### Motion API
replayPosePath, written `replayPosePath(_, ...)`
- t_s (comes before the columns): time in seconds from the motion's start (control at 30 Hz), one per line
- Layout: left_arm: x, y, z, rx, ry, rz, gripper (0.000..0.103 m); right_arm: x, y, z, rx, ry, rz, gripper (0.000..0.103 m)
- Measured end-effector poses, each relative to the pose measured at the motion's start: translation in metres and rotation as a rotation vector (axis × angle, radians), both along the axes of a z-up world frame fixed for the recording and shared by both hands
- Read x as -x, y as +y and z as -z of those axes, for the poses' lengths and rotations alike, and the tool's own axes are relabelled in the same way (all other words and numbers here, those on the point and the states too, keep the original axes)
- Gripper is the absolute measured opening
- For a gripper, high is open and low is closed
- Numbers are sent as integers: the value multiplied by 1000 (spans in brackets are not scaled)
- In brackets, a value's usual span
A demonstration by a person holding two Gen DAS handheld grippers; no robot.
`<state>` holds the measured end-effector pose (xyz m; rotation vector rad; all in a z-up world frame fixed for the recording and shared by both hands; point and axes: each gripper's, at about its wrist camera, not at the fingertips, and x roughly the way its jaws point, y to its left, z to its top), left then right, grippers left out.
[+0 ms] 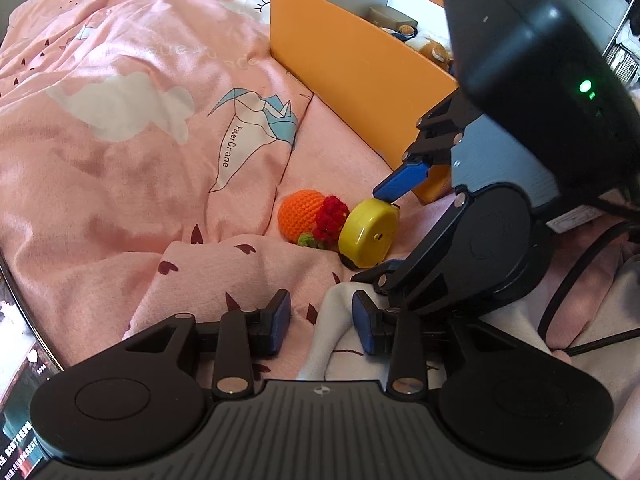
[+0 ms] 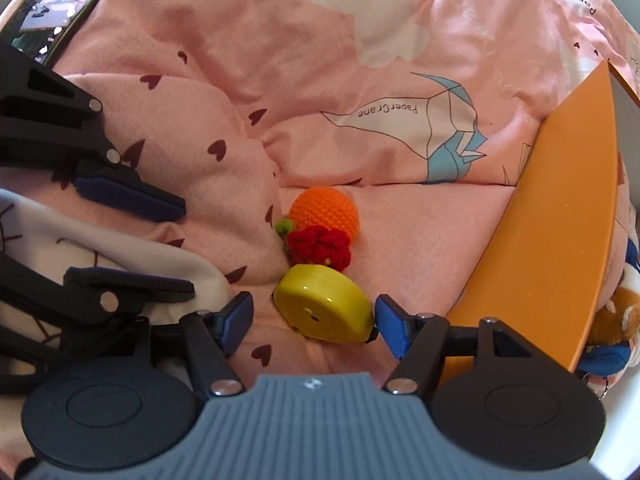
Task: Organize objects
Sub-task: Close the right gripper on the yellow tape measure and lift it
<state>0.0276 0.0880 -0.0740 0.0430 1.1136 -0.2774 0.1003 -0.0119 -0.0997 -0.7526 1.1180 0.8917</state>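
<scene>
A yellow round tape measure lies on the pink bedspread, touching a crocheted orange ball with a red flower. My right gripper is open with its jaws on either side of the tape measure; one pad touches its right edge. In the left wrist view the tape measure and the crocheted ball lie ahead, with the right gripper straddling the tape measure. My left gripper is open and empty above a white patch of the bedspread.
An orange open box stands on the bed at the back right and holds plush toys. In the right wrist view the box wall rises close on the right. The pink bedspread is rumpled in folds.
</scene>
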Motion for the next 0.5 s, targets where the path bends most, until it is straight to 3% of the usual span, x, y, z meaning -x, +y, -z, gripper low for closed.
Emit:
replayPosePath(0.13, 0, 2, 0, 6, 0, -3, 44, 2, -4, 1, -29, -18, 2, 59)
replayPosePath(0.5, -10, 0, -2, 18, -4, 0, 45, 6, -12, -19, -63, -35, -40, 57)
